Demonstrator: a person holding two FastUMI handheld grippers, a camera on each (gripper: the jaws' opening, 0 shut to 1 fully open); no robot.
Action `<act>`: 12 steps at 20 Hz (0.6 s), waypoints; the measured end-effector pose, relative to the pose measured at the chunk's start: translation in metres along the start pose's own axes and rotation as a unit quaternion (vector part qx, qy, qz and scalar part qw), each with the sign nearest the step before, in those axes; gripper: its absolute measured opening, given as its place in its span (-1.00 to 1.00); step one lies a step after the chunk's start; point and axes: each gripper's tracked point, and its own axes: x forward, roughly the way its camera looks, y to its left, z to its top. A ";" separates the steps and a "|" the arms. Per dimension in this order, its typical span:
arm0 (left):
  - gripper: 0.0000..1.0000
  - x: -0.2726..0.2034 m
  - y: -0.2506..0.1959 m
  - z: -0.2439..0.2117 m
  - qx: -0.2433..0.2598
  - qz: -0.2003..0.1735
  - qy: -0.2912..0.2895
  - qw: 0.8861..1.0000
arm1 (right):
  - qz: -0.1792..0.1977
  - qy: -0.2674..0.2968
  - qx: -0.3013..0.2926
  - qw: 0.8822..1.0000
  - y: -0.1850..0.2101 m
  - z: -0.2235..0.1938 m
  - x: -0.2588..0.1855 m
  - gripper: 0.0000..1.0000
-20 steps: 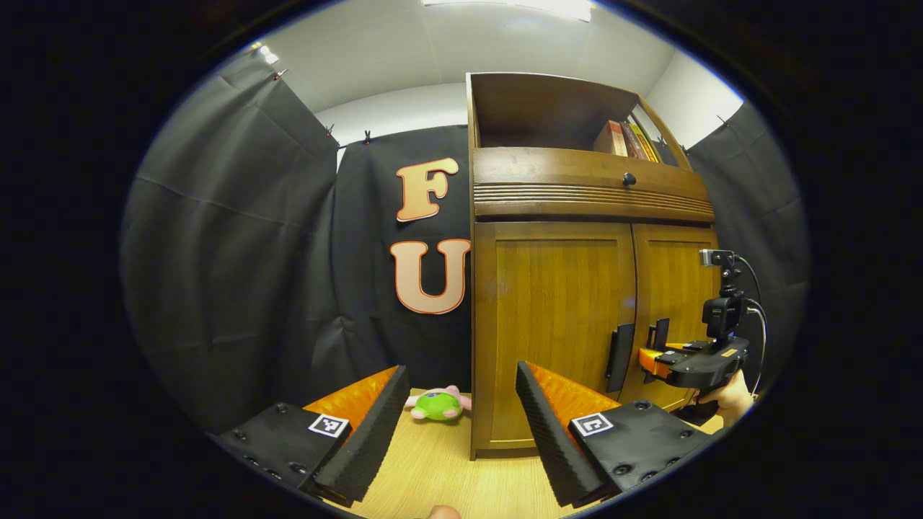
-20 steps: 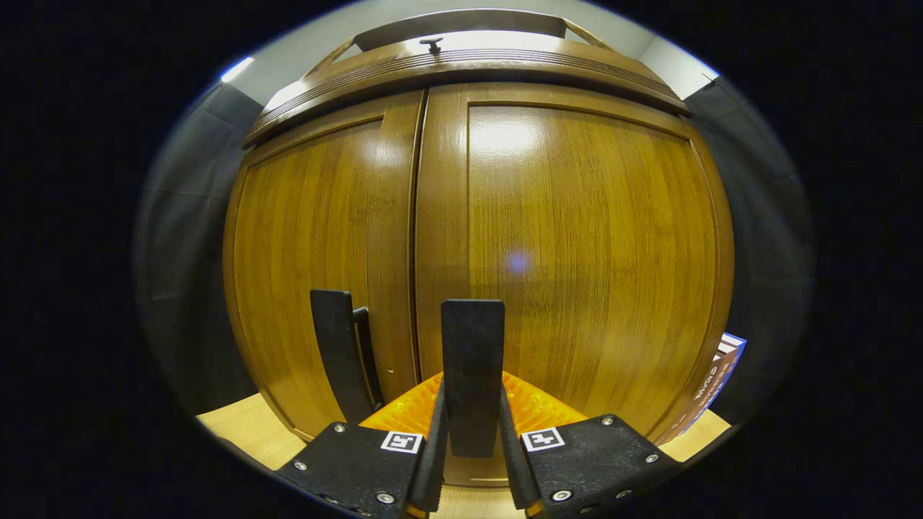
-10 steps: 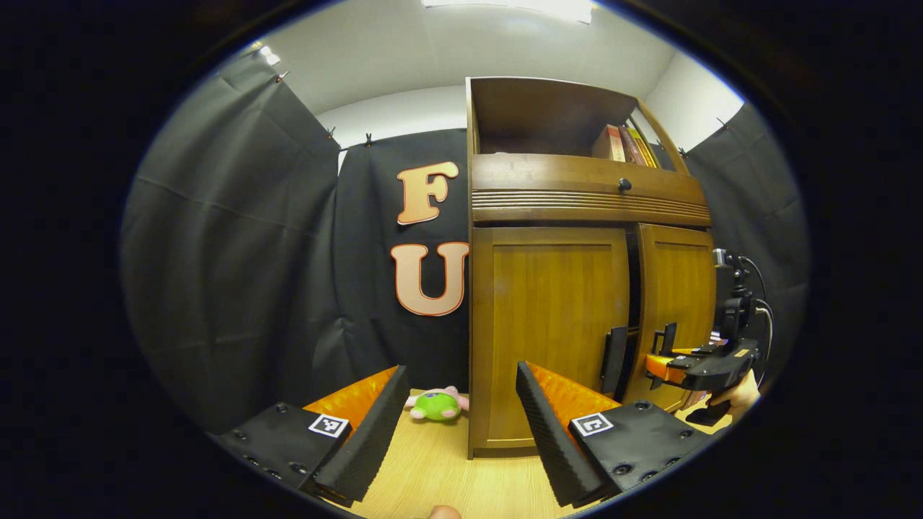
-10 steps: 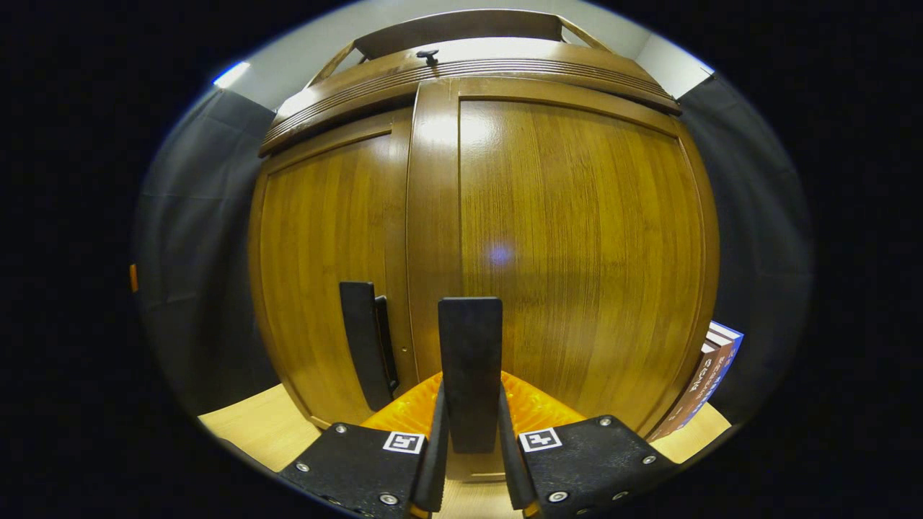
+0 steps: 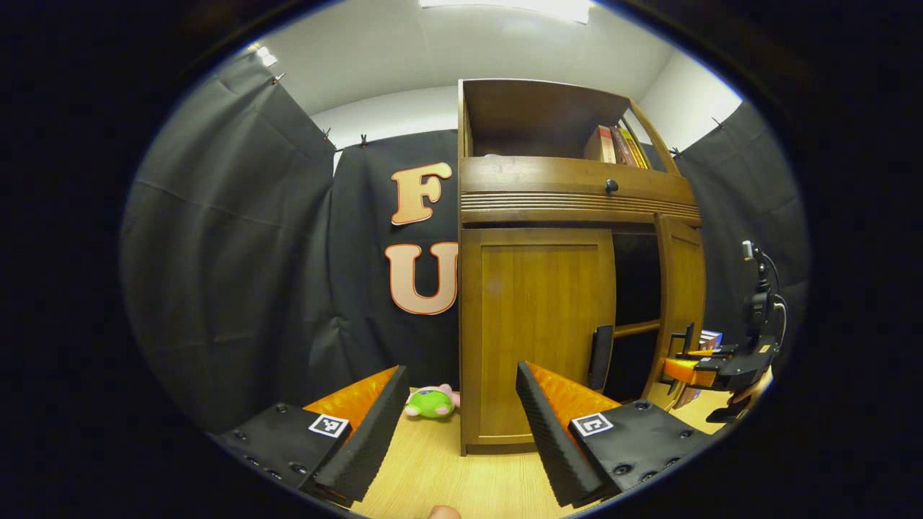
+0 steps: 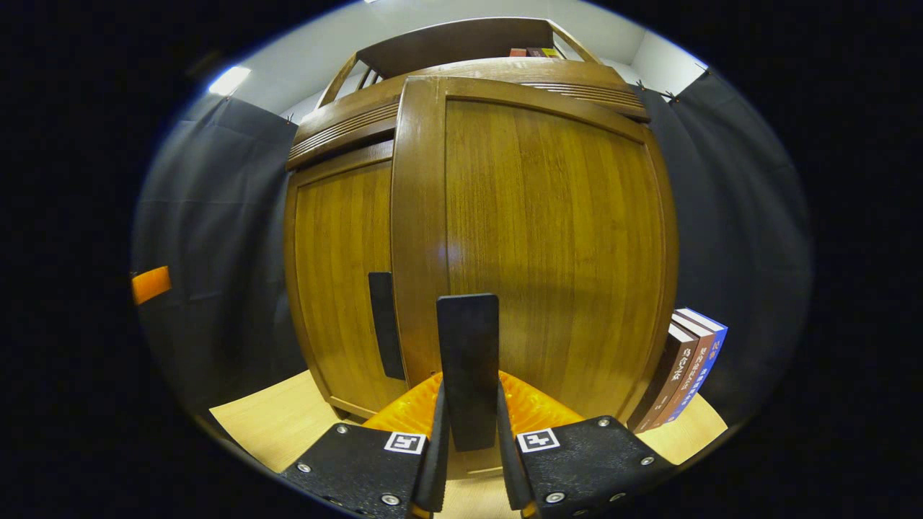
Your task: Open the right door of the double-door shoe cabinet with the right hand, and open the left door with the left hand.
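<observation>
**Operator A:** Status of the right door (image 6: 548, 245)?

**Operator B:** It is swung well clear of the shoe cabinet (image 5: 533, 194). One second ago both doors were flush and shut. Half a second ago a narrow dark gap showed between them. Now the left gripper view shows an open dark compartment with one shelf board (image 5: 637, 328) across it. The first half of the task appears nearly complete.

**Operator A:** State of the right hand-held gripper (image 6: 469, 461)?

**Operator B:** Its fingers are pressed closed on the right door handle (image 6: 469, 360), the black vertical bar, one finger on each side. The grip is unchanged across all three moments. In the left gripper view it sits at the door's free edge, with the person's hand behind it.

**Operator A:** Left door (image 5: 537, 324)?

**Operator B:** Shut, as before. Its left door handle (image 5: 600, 347) stands untouched at the door's inner edge.

**Operator A:** Left hand-held gripper (image 5: 456, 418)?

**Operator B:** Wide open, holding nothing, and well short of the cabinet above the counter (image 5: 440, 468). Its position is almost the same as one second ago.

**Operator A:** Anything else?

**Operator B:** A green plush toy (image 5: 429, 402) lies on the counter just beside the cabinet's left side. Books (image 6: 685, 367) lean beyond the cabinet's right side, more exposed now that the door has swung. Judged next step: close the left hand-held gripper on the left door handle.
</observation>
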 end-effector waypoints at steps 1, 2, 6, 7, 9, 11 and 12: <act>0.93 0.000 -0.003 0.000 0.000 -0.001 0.001 1.000 | 0.002 0.000 0.000 1.000 -0.002 -0.001 -0.007 -0.36; 0.90 -0.001 -0.004 0.000 0.000 -0.003 0.003 1.000 | 0.003 -0.001 -0.001 1.000 -0.005 -0.001 -0.014 -0.46; 0.90 -0.002 -0.014 0.001 0.007 -0.011 0.005 1.000 | 0.002 -0.003 0.006 1.000 -0.017 -0.001 -0.042 -0.36; 0.90 -0.004 -0.018 0.001 0.008 -0.013 0.004 1.000 | 0.001 -0.005 0.007 1.000 -0.020 -0.001 -0.048 -0.39; 0.90 -0.007 -0.026 0.002 0.006 -0.019 0.004 1.000 | -0.004 -0.008 0.005 1.000 -0.031 0.000 -0.061 -0.39; 0.90 -0.009 -0.032 0.004 0.005 -0.023 0.003 1.000 | -0.012 -0.010 -0.001 1.000 -0.042 0.002 -0.076 -0.40; 0.90 -0.009 -0.035 0.005 0.005 -0.025 0.002 1.000 | -0.016 -0.011 -0.004 1.000 -0.047 0.001 -0.082 -0.40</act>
